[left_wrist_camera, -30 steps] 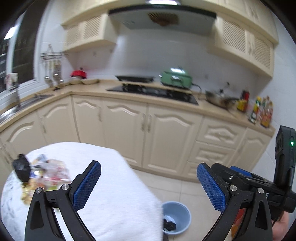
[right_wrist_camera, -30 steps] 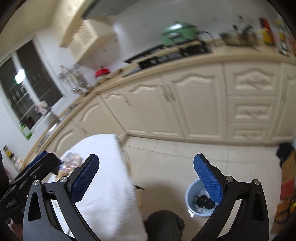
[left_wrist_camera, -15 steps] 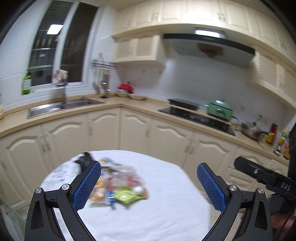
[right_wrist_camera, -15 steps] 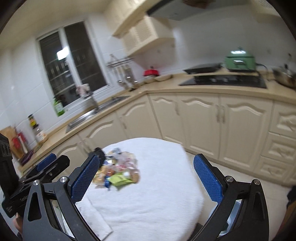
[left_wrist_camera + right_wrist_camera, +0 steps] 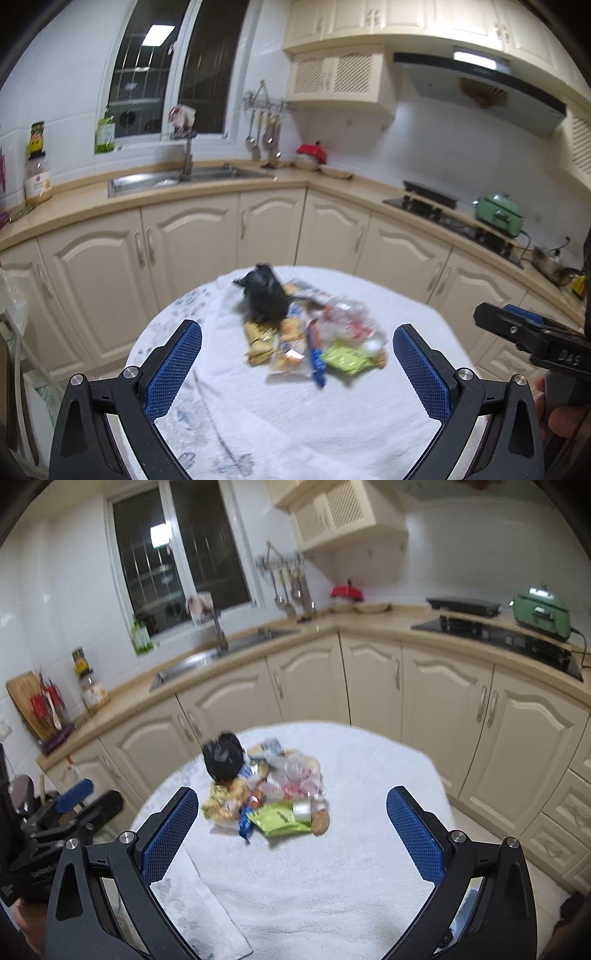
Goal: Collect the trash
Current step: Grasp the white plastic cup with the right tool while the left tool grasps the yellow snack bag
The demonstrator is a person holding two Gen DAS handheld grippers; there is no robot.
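Ahead, trash pile point(image 5: 310, 332) on table point(image 5: 332, 424), beyond left gripper point(image 5: 295, 365) and right gripper point(image 5: 291, 834), both spread wide, empty.

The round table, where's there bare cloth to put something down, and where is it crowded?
Bare cloth lies on the table right of the trash pile and along the near edge between the right gripper fingers. The far-left middle is crowded: black bag, green wrapper, snack packets.

We count one black bag point(image 5: 264, 295), one green packet point(image 5: 345, 357), one blue wrapper point(image 5: 314, 352), one tape roll point(image 5: 302, 809) and two yellow snack packs point(image 5: 259, 338).
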